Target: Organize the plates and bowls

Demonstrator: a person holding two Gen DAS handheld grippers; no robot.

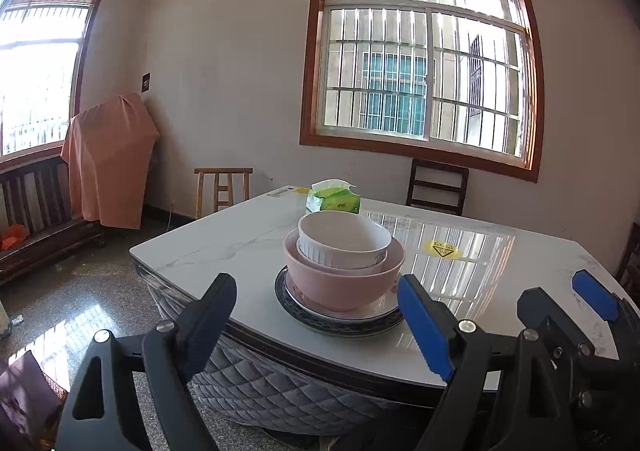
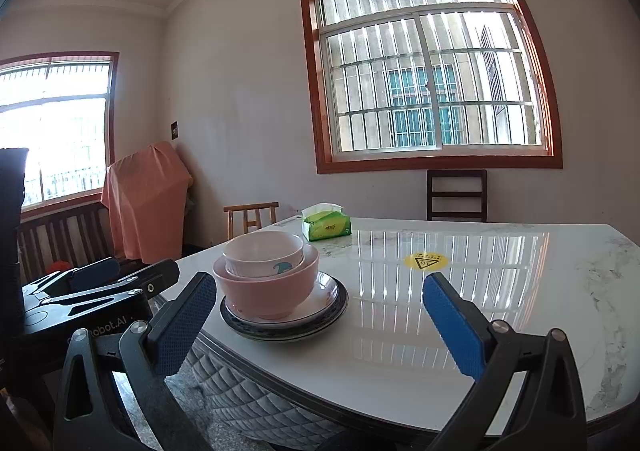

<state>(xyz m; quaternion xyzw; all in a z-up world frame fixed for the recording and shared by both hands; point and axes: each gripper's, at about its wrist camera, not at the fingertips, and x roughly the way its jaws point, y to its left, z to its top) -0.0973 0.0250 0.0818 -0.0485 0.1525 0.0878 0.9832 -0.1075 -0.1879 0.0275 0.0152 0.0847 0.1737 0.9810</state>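
Left tool point(image 1: 316, 315) facing stacked bowls point(image 1: 344, 255).

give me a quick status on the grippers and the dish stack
Left gripper open, empty; right gripper open, empty. White bowl in pink bowl on plates, stacked. Tissue pack behind, nothing in the way.

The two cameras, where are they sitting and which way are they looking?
Left wrist: sits on the left tongs, faces the bowl stack straight ahead on the table; its own open tongs show, the right tongs at the right edge.
Right wrist: sits on the right tongs, faces across the table, stack to its left; its own open tongs show, the left tongs at the left.
Both show: stack, tissue pack, window.
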